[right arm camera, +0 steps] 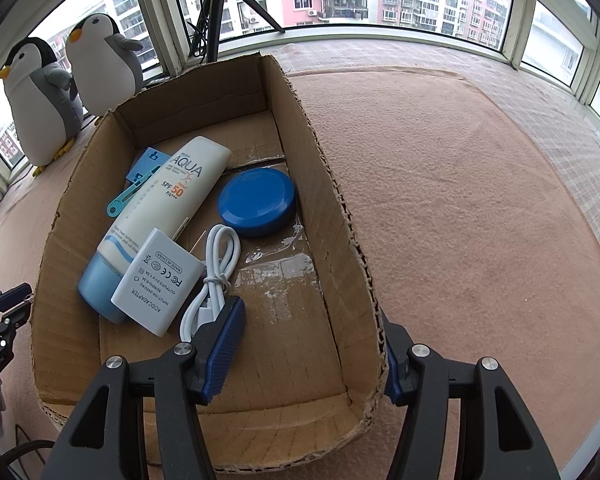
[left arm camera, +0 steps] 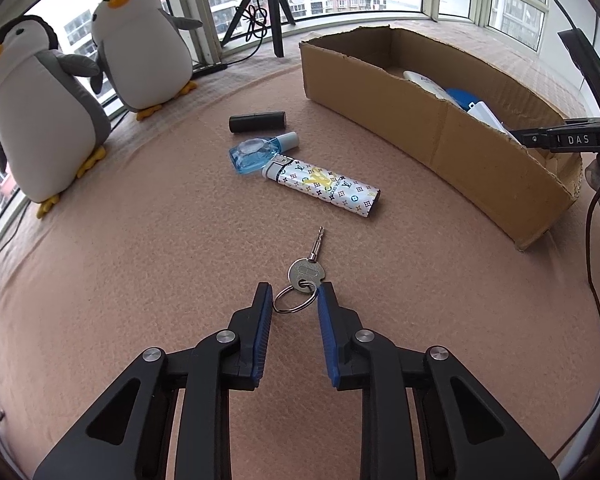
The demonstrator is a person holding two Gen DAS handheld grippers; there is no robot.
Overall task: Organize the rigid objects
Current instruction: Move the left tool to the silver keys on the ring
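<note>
From my left wrist camera, the left gripper [left arm camera: 294,298] has its blue pads straddling the key ring [left arm camera: 293,300] of a silver key [left arm camera: 306,270] on the pink cloth [left arm camera: 140,260]; both tips look to touch the ring, though I cannot tell if they clamp it. Beyond lie a patterned lighter [left arm camera: 326,190], a blue bottle [left arm camera: 256,152] and a black tube [left arm camera: 257,121]. From the right wrist camera, my right gripper [right arm camera: 314,346] stands apart astride the cardboard box [right arm camera: 342,240] wall; inside lie a sunscreen tube [right arm camera: 168,204], adapter [right arm camera: 156,282], white cable [right arm camera: 216,276] and blue round case [right arm camera: 257,202].
</note>
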